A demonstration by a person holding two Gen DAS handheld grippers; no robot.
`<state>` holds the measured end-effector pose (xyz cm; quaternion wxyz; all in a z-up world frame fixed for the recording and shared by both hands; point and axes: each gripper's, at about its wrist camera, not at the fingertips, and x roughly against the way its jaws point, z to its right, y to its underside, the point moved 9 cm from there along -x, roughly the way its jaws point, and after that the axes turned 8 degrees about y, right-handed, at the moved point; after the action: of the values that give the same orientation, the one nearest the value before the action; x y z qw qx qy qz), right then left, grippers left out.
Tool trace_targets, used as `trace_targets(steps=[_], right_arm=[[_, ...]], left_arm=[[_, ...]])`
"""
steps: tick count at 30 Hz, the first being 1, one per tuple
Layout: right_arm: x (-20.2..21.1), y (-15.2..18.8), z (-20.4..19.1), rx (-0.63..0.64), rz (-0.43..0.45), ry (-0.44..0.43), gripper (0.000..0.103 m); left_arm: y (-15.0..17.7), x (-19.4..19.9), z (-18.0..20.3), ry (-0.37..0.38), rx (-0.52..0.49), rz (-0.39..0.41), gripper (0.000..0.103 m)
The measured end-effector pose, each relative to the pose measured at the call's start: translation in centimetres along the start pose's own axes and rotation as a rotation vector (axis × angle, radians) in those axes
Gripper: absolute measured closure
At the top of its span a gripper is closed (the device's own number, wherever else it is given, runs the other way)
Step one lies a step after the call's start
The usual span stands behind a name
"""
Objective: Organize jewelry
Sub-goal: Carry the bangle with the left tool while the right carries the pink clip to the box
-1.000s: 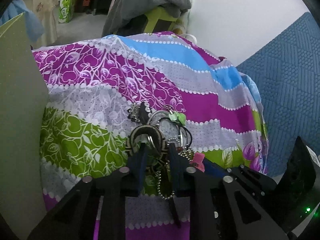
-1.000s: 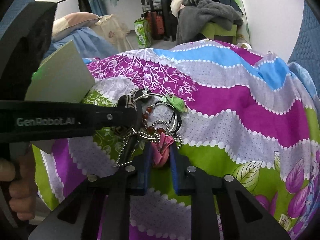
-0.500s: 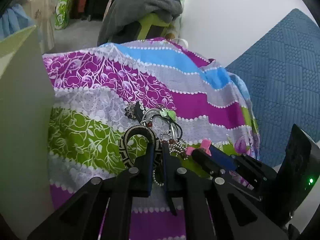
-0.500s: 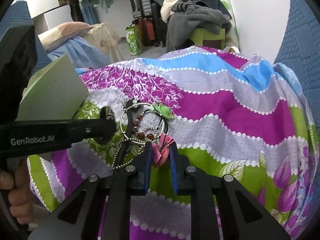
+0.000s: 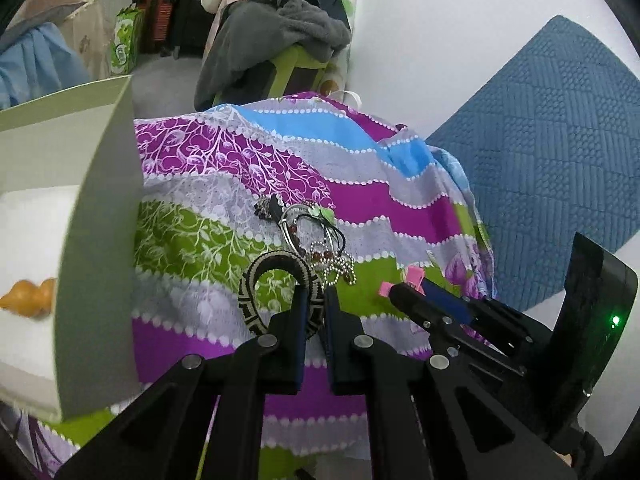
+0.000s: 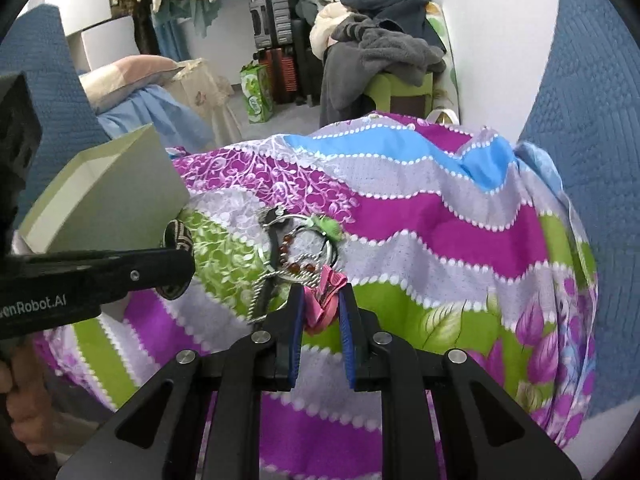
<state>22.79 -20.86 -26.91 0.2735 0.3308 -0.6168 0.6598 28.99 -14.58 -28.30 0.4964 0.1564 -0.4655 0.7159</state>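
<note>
My left gripper (image 5: 314, 298) is shut on a black-and-cream woven bangle (image 5: 256, 280) and holds it above the cloth, beside the green box (image 5: 96, 216). The bangle also shows in the right wrist view (image 6: 178, 236). My right gripper (image 6: 322, 300) is shut on a pink bow hair clip (image 6: 324, 300), which also shows in the left wrist view (image 5: 414, 276). A pile of jewelry (image 5: 312, 236) with silver rings, red beads, a bead chain and a green leaf charm lies on the cloth, also in the right wrist view (image 6: 296, 244).
The patterned purple, green and blue cloth (image 5: 400, 200) covers a rounded surface. The open green box (image 6: 104, 196) stands at the left with a white lining and an orange item (image 5: 28, 300) inside. A blue quilted panel (image 5: 560, 152) is at the right.
My left gripper closed on the woven bangle and lifted it left toward the green box. My right gripper lifted the pink clip slightly away from the pile.
</note>
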Motion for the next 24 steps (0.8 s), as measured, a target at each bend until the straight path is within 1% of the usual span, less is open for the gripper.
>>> trace_targets(steps=[3, 5, 7, 13, 15, 17, 20, 24], right_arm=[[1.0, 0.2, -0.3, 0.011, -0.003, 0.023, 0.089], [1.7, 0.2, -0.4, -0.004, -0.006, 0.019, 0.089], [2.3, 0.4, -0.6, -0.017, -0.021, 0.020, 0.089], [4.2, 0.3, -0.6, -0.021, -0.011, 0.066, 0.089], [4.9, 0.1, -0.7, -0.037, -0.007, 0.064, 0.089], [5.6, -0.2, -0.9, -0.039, -0.001, 0.072, 0.089], [6.9, -1.0, -1.4, -0.046, 0.015, 0.067, 0.089], [9.1, -2.6, -2.1, -0.053, 0.051, 0.060, 0.089]], left_arm=[[0.4, 0.8, 0.4, -0.009, -0.014, -0.002, 0.097], [0.6, 1.3, 0.7, -0.015, -0.028, -0.004, 0.097], [0.7, 1.8, 1.2, -0.008, -0.039, -0.004, 0.097], [1.0, 4.0, 1.8, -0.003, -0.052, 0.014, 0.097], [0.9, 5.1, 1.9, -0.004, -0.054, 0.025, 0.097], [0.6, 6.2, 1.9, -0.021, -0.052, 0.049, 0.097], [0.1, 8.1, 2.2, -0.007, -0.052, 0.068, 0.097], [-1.1, 10.6, 2.5, -0.035, -0.074, 0.096, 0.097]])
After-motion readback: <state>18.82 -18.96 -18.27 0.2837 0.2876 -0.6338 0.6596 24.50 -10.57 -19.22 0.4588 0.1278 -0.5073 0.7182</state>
